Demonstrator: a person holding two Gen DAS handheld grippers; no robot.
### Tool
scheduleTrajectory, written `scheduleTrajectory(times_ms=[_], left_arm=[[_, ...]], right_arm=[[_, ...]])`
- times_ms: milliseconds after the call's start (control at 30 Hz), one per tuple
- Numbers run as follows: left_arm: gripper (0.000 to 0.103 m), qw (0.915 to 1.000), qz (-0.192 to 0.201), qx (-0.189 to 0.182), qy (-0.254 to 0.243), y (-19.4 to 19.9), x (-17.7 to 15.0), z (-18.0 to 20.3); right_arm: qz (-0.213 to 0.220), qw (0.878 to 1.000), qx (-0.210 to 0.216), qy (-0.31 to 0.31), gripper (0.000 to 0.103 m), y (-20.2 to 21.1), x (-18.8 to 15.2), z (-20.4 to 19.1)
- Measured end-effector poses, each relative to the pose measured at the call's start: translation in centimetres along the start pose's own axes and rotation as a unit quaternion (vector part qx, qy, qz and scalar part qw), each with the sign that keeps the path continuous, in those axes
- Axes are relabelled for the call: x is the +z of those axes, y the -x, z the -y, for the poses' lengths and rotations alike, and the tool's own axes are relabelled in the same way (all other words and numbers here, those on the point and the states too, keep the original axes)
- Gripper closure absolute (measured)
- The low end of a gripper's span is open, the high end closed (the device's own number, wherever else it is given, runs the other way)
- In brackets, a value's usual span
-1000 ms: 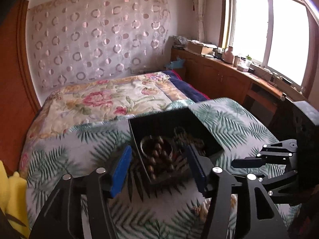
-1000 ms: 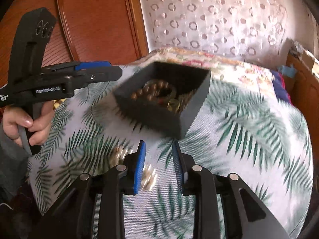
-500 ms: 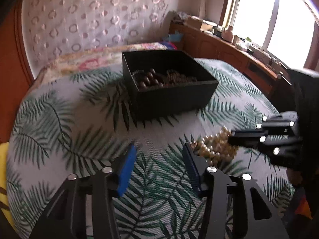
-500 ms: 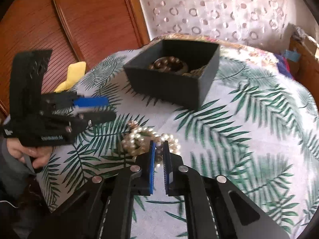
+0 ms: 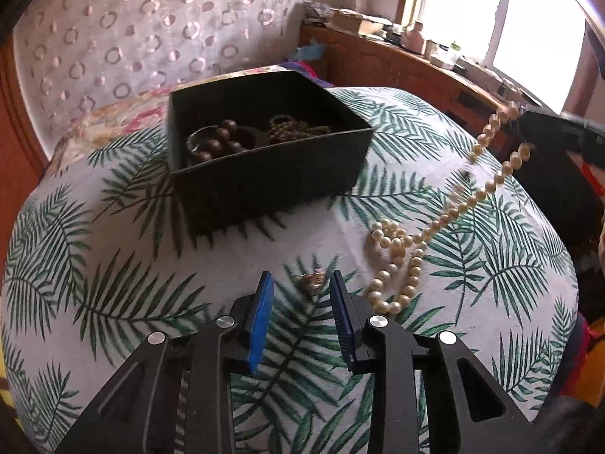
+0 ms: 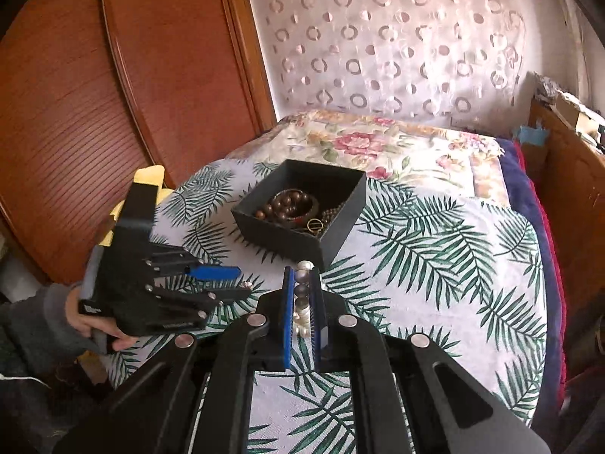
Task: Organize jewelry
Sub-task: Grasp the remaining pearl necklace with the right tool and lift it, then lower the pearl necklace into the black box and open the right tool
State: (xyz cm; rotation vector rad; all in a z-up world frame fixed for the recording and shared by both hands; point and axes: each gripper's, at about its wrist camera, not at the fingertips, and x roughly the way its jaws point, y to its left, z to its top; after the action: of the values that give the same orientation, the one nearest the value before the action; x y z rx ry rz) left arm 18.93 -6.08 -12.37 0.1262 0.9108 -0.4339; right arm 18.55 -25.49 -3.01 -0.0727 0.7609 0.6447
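Right gripper [image 6: 301, 304] is clamping the pearls [image 5: 401, 261] and lifting them, tail trailing on the cloth [image 5: 113, 265], while left gripper [image 5: 300, 304] is closing, still empty, around the earring [image 5: 313, 279]; next they probably need carrying over into the box [image 5: 264, 178].

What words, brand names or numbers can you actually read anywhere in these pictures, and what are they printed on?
Nothing can be read for certain.
Left gripper, on its black side plate: a short line of pale print, too small and blurred to read.
Same gripper, on its rear edge: a small white mark, also unreadable.
Black box, pearl necklace, leaf-print cloth: no lettering.
Boxes and bottles on the window ledge: too far and washed out to show any text.
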Motion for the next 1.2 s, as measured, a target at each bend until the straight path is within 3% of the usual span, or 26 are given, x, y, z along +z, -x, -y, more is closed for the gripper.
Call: scheduleTrajectory(times_ms=[100,200,433,800,1000,1200], left_arm=[[0.075,0.9999,0.001,0.008,-0.013,-0.1,0.0,0.6],[0.095,0.9999,0.001,0.006,-0.01,-0.2,0.2,0.7],[0.095,0.9999,0.014,0.007,-0.005,1.0,1.7,0.7],[0.095,0.996,0.086,0.021,-0.005,5.8,6.4,-0.5],[0.095,0.9945,0.102,0.027,0.001,5.8,8.1,-1.8],[0.095,0.9951,0.093,0.029,0.017,3.6,9.1,-3.4]], right_arm=[[0.002,1.0,0.002,0.005,0.094,0.3,0.2,-0.3],[0.001,1.0,0.004,0.01,0.094,0.4,0.3,-0.5],[0.022,0.999,0.012,0.029,0.094,1.5,2.3,-1.3],[0.089,0.993,0.01,0.078,0.094,4.4,8.4,-3.4],[0.118,0.989,-0.004,0.091,0.094,5.4,12.0,-3.2],[0.13,0.987,-0.005,0.097,0.094,4.9,14.7,-2.8]])
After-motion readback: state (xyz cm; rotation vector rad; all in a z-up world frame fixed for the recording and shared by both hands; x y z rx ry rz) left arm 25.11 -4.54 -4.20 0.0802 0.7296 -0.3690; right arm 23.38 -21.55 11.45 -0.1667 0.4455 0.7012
